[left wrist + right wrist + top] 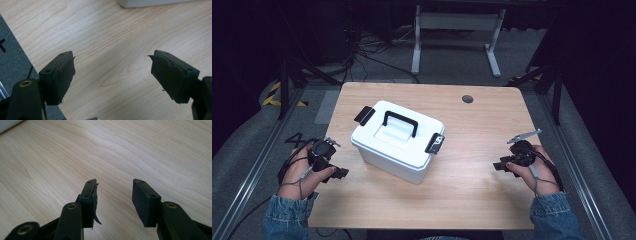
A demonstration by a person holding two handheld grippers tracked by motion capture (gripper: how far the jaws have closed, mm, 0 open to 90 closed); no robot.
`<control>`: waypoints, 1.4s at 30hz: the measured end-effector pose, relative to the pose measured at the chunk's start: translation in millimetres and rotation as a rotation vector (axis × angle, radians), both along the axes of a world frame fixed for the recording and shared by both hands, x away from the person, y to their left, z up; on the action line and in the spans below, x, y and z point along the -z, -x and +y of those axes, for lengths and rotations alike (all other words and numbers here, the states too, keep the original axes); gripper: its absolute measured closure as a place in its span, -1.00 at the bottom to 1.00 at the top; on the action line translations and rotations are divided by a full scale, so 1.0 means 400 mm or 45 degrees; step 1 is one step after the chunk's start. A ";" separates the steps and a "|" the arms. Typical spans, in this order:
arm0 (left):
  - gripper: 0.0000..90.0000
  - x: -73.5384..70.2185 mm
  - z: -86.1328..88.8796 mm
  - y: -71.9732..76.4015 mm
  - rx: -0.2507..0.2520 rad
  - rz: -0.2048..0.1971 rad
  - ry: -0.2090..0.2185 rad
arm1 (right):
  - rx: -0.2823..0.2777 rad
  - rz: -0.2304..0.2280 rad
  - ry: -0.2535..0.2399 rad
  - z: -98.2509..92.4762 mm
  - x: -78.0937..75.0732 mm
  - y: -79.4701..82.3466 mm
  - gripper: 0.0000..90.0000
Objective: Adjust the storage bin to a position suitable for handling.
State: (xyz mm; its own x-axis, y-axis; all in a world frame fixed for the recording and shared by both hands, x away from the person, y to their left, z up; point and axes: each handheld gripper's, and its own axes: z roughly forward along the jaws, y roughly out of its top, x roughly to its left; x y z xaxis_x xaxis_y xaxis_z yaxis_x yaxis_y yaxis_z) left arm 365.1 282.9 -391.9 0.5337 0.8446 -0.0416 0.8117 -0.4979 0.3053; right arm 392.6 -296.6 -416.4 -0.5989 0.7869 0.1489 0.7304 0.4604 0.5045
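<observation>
The white box (398,141) sits mid-frame on the counter (472,190), closer to the left claw (341,173) than the right claw (498,166), both spread apart and empty.

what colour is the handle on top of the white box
Black. The handle arches over the white lid of the box, clearest in the high view.

A lidded storage box (398,141) sits on the table (472,170), left of centre, between the left gripper (339,172) and right gripper (498,166).
</observation>
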 end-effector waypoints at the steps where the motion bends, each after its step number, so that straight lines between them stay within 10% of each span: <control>1: -0.56 -0.002 0.001 -0.001 0.006 0.000 0.003 | -0.012 -0.005 -0.011 0.001 0.001 0.001 0.19; 17: -0.54 -0.015 0.003 -0.027 0.026 -0.024 0.054 | -0.056 -0.004 0.015 0.028 0.011 0.016 0.20; 42: -0.52 -0.033 -0.002 -0.024 0.088 -0.035 0.095 | -0.192 -0.074 -0.132 0.113 -0.072 -0.008 0.22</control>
